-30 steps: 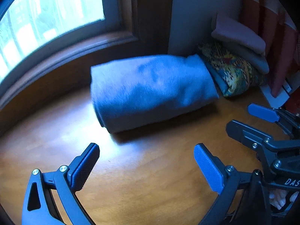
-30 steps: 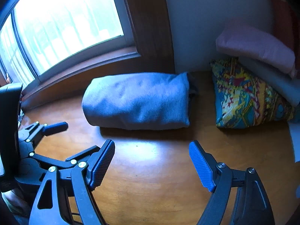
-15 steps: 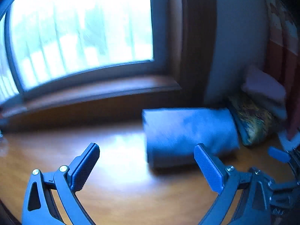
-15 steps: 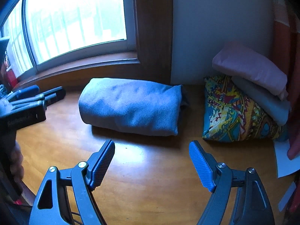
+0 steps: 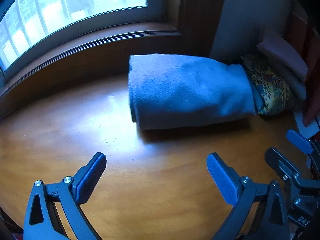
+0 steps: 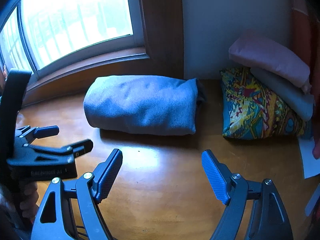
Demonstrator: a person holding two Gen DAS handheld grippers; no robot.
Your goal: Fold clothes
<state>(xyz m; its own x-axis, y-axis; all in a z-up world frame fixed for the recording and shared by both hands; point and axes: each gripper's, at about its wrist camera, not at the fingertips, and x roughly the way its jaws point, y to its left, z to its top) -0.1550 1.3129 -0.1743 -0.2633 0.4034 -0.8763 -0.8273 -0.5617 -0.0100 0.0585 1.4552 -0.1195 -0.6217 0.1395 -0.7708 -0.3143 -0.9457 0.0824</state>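
Wooden desk, glossy and honey-coloured, runs under a bright window. At twelve o'clock lies the blue folded garment, soft, fleecy, light, probably best pinched at its open right edge. At two o'clock sits a patterned bundle. Left gripper and right gripper hover with fingers spread, empty

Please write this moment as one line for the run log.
left gripper: open, empty | right gripper: open, empty | blue garment: folded on wooden table, untouched | folded stack: beside it, apart
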